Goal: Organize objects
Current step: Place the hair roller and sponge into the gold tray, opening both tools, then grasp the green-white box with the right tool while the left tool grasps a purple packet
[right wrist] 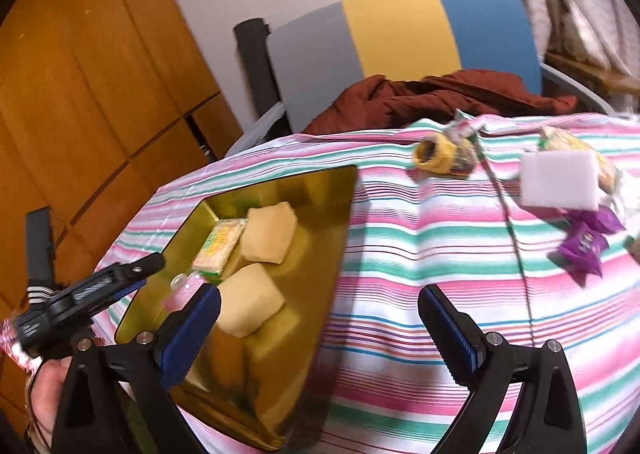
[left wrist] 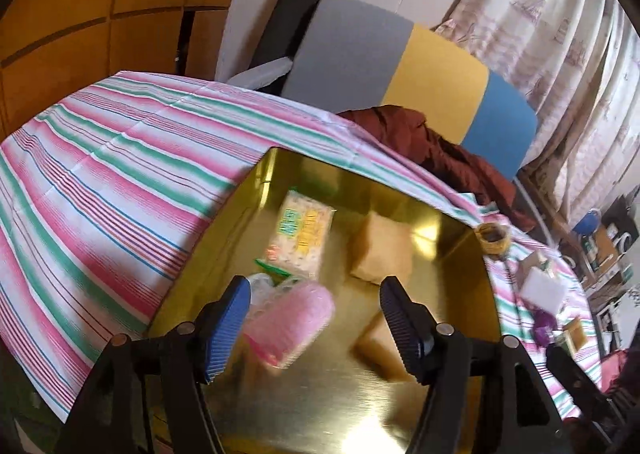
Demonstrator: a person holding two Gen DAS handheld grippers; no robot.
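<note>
A gold metal tray [left wrist: 332, 410] lies on the striped tablecloth; it also shows in the right wrist view [right wrist: 332, 189]. In it are two tan sponges [left wrist: 382, 252] [right wrist: 270, 232], a tissue packet [left wrist: 302, 236] [right wrist: 220, 244] and a pink packet [left wrist: 290, 320]. My left gripper [left wrist: 316, 306] is open just above the tray, with the pink packet loose between its fingers. My right gripper [right wrist: 320, 314] is open and empty over the cloth, to the right of the tray. A white foam block [right wrist: 560, 179], purple wrappers [right wrist: 584, 242] and a yellow scrunchie [right wrist: 440, 155] lie on the cloth further right.
A chair with a grey, yellow and blue back [right wrist: 404, 27] stands behind the table with a maroon jacket [right wrist: 432, 97] on it. A wooden cabinet [right wrist: 80, 93] is on the left and curtains [left wrist: 560, 33] at the back right. A thin cord [right wrist: 516, 250] crosses the cloth.
</note>
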